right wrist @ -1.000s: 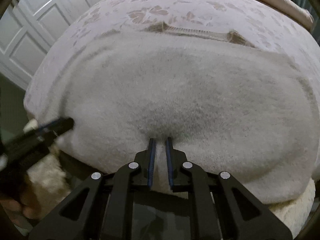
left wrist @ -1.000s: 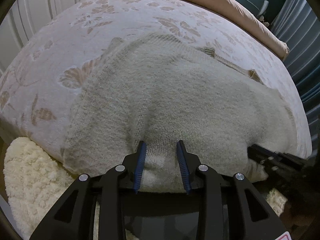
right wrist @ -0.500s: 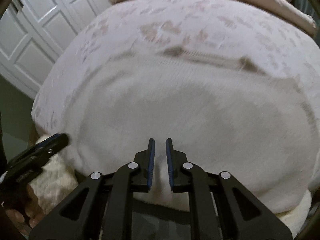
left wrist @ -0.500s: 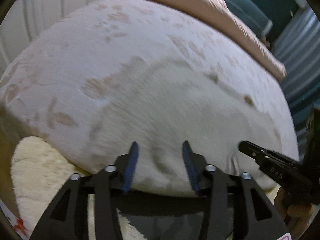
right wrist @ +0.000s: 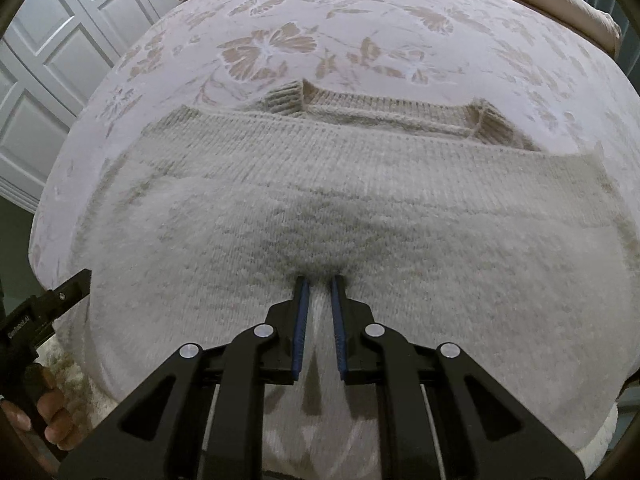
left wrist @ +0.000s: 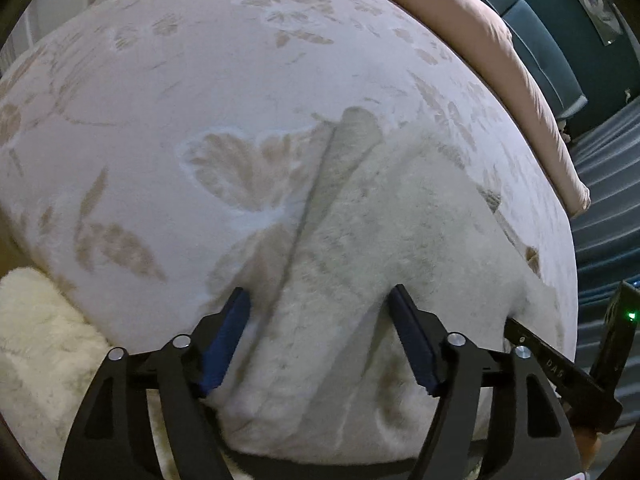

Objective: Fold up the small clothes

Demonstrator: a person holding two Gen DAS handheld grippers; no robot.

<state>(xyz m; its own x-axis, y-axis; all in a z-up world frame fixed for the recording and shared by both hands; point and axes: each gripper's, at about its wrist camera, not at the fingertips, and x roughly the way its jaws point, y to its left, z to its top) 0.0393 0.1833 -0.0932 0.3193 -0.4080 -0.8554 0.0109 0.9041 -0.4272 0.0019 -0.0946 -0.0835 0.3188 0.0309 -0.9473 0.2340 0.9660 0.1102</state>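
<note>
At the near edge of the bed (left wrist: 248, 92), the left wrist view showed the left gripper (left wrist: 320, 300) with its jaws opening, the cream knit sweater (left wrist: 360, 280) lying slack between them, unpressed. From the right wrist view, the right gripper (right wrist: 318, 284) had its jaws nearly closed, pinching a fold of the sweater (right wrist: 360, 200), which lay spread across the bed's (right wrist: 280, 12) near edge.

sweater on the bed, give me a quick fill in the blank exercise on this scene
1. The cream knitted sweater lies on a bedspread patterned with ____.
2. The right gripper is shut on a pinch of the ____.
3. The left gripper has its jaws ____, pads clear of the knit.
4. The doors beyond the bed are ____ in colour.

Missing words: flowers; sweater; opening; white
</note>
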